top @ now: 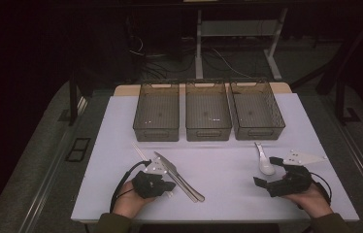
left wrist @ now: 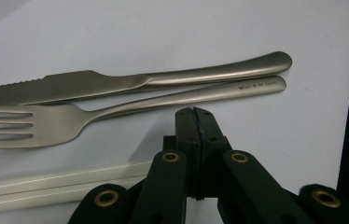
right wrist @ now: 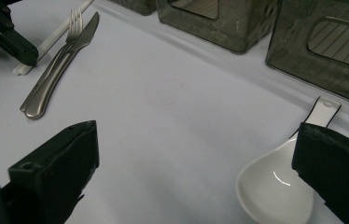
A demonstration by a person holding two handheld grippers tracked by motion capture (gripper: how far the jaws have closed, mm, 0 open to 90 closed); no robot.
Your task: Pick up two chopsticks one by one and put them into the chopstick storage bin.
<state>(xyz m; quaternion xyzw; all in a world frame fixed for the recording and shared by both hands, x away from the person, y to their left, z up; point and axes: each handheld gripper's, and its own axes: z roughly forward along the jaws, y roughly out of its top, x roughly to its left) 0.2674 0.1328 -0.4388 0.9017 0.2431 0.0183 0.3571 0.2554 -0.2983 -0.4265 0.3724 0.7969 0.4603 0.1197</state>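
Cutlery, a knife (top: 170, 167) and fork (top: 183, 182) side by side with white chopsticks (top: 140, 153), is lying near the bench's (top: 218, 194) front-left corner, below three bins (top: 207, 116) lining the far edge, likely awaiting sorting. Left tongs (top: 169, 185) are resting beside them; right tongs (top: 267, 171) are flanking a white spoon (top: 264, 162).

Left tongs (left wrist: 194, 111) are sitting pinched together, holding nothing, tips just short of the fork handle (left wrist: 163, 100); the chopsticks (left wrist: 56, 184) are running off-frame.

Right tongs (right wrist: 193, 158) are gaping wide, one jaw partly hiding the spoon (right wrist: 270, 189).
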